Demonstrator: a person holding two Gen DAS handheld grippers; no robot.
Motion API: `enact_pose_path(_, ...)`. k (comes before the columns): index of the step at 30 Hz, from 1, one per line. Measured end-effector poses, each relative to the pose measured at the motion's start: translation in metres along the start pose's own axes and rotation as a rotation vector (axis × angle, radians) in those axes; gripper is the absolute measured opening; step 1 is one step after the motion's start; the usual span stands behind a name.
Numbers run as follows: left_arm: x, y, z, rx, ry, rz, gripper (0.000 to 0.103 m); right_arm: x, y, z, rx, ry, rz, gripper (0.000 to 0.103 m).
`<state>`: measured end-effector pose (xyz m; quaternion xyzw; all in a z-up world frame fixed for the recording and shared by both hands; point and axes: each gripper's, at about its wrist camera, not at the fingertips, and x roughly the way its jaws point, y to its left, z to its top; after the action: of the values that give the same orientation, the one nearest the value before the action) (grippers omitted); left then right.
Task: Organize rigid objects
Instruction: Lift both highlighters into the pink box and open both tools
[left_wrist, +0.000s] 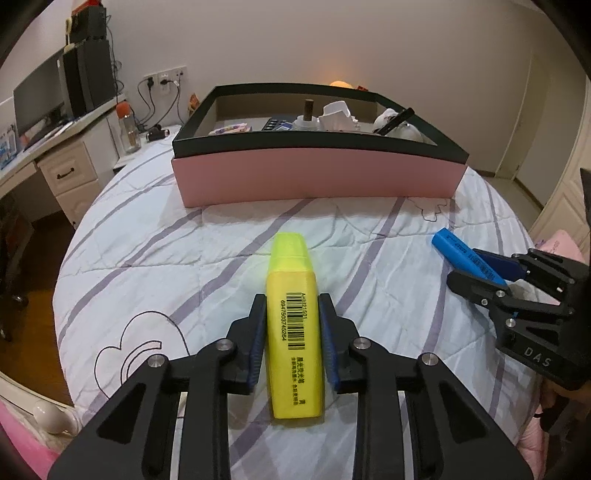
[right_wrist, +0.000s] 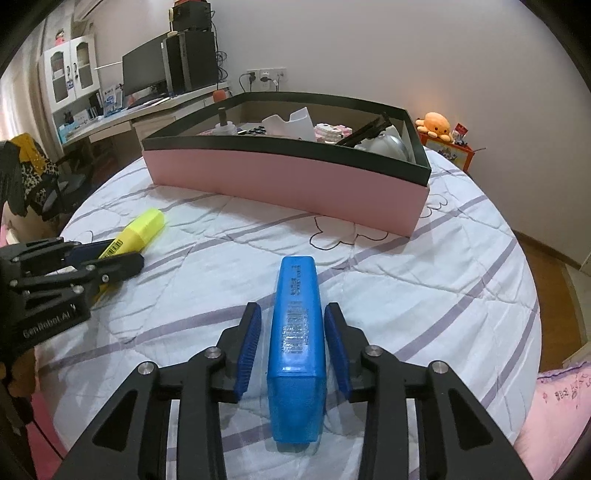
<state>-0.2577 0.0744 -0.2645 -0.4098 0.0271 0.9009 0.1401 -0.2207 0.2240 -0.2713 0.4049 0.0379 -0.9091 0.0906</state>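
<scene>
Blue ribbed pads of the left gripper (left_wrist: 293, 332) press both flanks of the yellow highlighter (left_wrist: 293, 332), which lies flat on the quilt (left_wrist: 147, 251) with its cap pointing toward the pink box (left_wrist: 314, 177): this gripper is clamped on the pen. On the right gripper (right_wrist: 293, 339), narrow gaps show between each pad and the blue highlighter (right_wrist: 297, 343) lying between them, so the jaws stand slightly parted and the pen rests loose on the quilt, not held.

Each pen sits near the bed's front edge, well apart from the box, whose dark rim already surrounds a jumble of small items, among them a black pen and white plastic pieces.

Judged step: securing both highlighters for carrying to the box. To do it well, the right jaws should close squarely on the broad flat sides at mid-body, not on the tapered cap, before any lift; the soft quilt gives underneath, so a lift should go straight up. The left grip looks centred on the barrel and sound.

Legible markings: a barcode with digits and small Chinese print on the yellow pen; "DAS" moulded on the right gripper's body; "GenRobot.AI" on the left gripper's. Printing on the blue pen is too blurred to read.
</scene>
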Motion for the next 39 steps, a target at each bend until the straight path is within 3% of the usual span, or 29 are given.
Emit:
enact_pose_path(5,-0.003,0.0,-0.001,-0.001,0.006,-0.01,0.027,-0.004,0.002,-0.004,-0.026,-0.008,-0.007,0.027)
enact_pose_path(17,0.001,-0.008,-0.003,0.022,-0.011,0.031,0.027,-0.006,0.001,-0.007,-0.015,-0.015,-0.004,0.027)
enact_pose_path(23,-0.01,-0.001,-0.002,-0.023,-0.015,-0.007,0.026,-0.009,-0.002,-0.009,0.019,-0.028,0.016,0.027)
enact_pose_path(31,-0.043,-0.001,0.009,-0.04,-0.1,-0.05,0.027,-0.028,-0.006,-0.004,0.074,-0.092,0.08,0.027)
enact_pose_path(39,-0.098,-0.011,0.027,-0.009,-0.246,-0.042,0.027,-0.078,-0.004,0.016,0.092,-0.258,0.104,0.027)
